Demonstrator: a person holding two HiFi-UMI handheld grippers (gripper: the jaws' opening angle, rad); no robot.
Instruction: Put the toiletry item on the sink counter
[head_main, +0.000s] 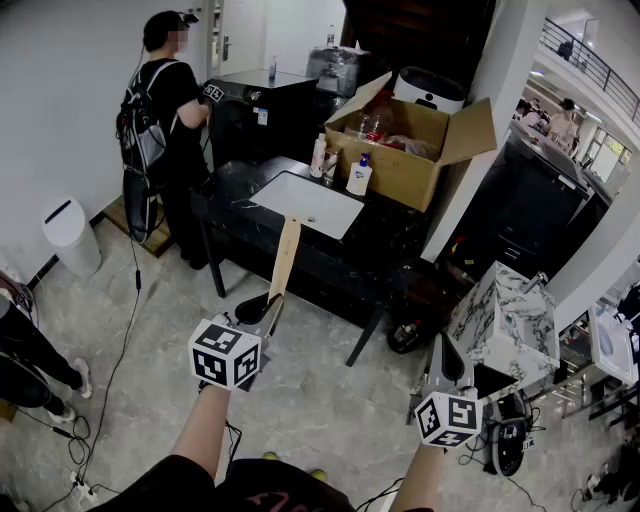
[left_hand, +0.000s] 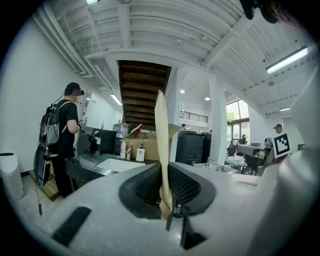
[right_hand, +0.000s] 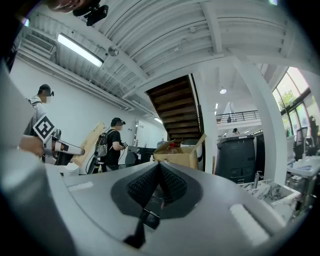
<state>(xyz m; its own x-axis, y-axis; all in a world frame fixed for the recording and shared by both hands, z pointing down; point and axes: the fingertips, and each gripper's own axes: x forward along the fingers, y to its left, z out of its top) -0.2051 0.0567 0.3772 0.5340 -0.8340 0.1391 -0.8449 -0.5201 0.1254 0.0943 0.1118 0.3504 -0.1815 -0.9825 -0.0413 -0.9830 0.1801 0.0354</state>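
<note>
My left gripper (head_main: 268, 306) clamps the near end of the long flat tan toiletry item (head_main: 286, 255), which juts ahead toward the sink counter (head_main: 385, 235). My right gripper (head_main: 446, 352) is closed and empty.

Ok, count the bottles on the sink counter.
3, beyond the basin by the cardboard box: a tall white bottle, a shorter one beside it, a blue-capped bottle rightmost. More may be hidden.

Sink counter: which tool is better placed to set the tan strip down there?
Left. The left tool clamps the long tan strip, aimed toward the sink counter; the right tool is shut and empty.
</note>
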